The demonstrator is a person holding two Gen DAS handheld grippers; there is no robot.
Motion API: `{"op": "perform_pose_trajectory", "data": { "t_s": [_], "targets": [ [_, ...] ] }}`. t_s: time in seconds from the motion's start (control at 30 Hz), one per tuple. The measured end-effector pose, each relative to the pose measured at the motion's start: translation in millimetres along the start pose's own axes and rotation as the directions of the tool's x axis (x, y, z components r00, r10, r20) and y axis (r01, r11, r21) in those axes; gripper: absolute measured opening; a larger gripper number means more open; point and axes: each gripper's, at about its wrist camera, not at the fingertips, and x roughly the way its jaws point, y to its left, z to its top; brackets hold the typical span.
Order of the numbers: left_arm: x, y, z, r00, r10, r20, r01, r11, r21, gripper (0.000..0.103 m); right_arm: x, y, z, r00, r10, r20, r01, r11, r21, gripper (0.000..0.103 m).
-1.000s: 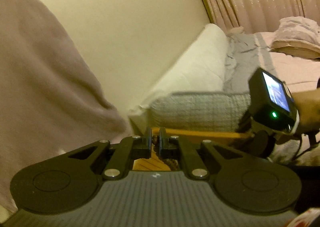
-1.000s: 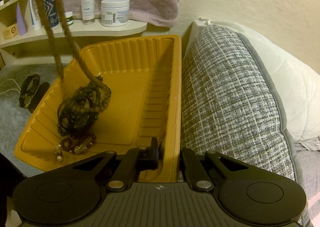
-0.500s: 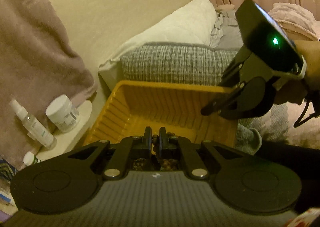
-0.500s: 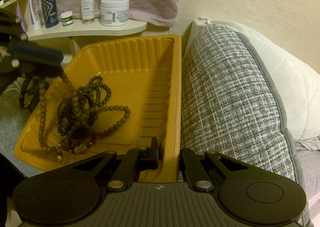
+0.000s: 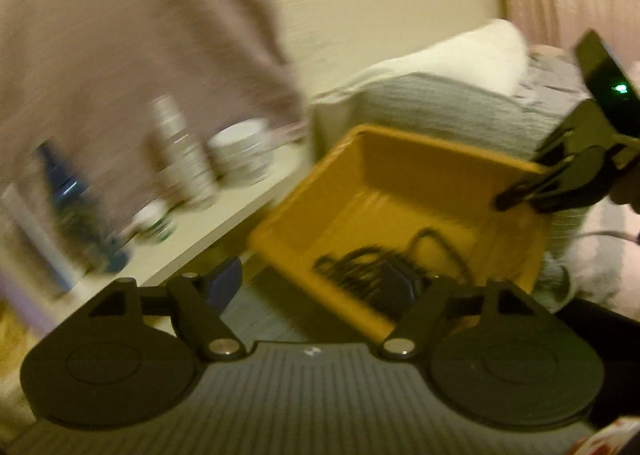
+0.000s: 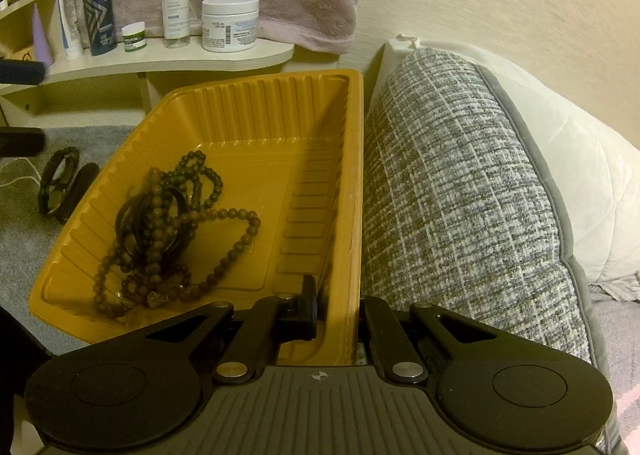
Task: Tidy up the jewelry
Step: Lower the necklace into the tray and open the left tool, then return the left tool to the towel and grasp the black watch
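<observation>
Right gripper [image 6: 338,309]: jaws clamped on the orange tray [image 6: 256,103] wall. Left gripper [image 5: 310,281]: jaws wide apart, empty. Beaded necklaces [image 6: 172,223] heaped inside. Tray best kept steadied; dark bracelet [image 6: 58,179] on bed judged next.

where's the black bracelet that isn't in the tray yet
In the right wrist view, the black bracelet lies on the grey carpet, left of the yellow tray.

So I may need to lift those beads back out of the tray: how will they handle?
The beads would likely go limp and dangle, being loose strings. They lie tangled together, so several may rise at once. Round beads could slip between fingers.
</observation>
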Motion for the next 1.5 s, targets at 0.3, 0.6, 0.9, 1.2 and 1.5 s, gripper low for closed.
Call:
{"op": "perform_pose_trajectory", "data": {
  "t_s": [0.3, 0.6, 0.9, 1.2, 1.5],
  "targets": [
    [-18, 37, -61, 0.981, 0.151, -0.124, -0.171, 0.970, -0.175, 0.075, 0, 1, -2, 1.000, -0.001, 0.001, 0.001, 1.000, -0.002, 0.004],
    [-12, 37, -100, 0.956, 0.238, -0.171, -0.278, 0.923, -0.265, 0.075, -1, 1, -3, 1.000, -0.001, 0.001, 0.001, 1.000, -0.002, 0.004],
    [9, 19, -97, 0.954, 0.251, -0.163, -0.295, 0.880, -0.372, 0.071, 0, 0, -3, 1.000, -0.001, 0.001, 0.001, 1.000, -0.002, 0.004],
    [35, 23, -89, 0.945, 0.258, -0.201, -0.322, 0.841, -0.436, 0.040, 0, -1, -4, 1.000, -0.001, 0.000, 0.001, 1.000, -0.001, 0.004],
    [51, 27, -86, 0.945, 0.233, -0.228, -0.315, 0.834, -0.453, 0.020, 3, -3, -6, 1.000, 0.000, -0.003, 0.000, 1.000, 0.005, 0.004]
  ]
}}
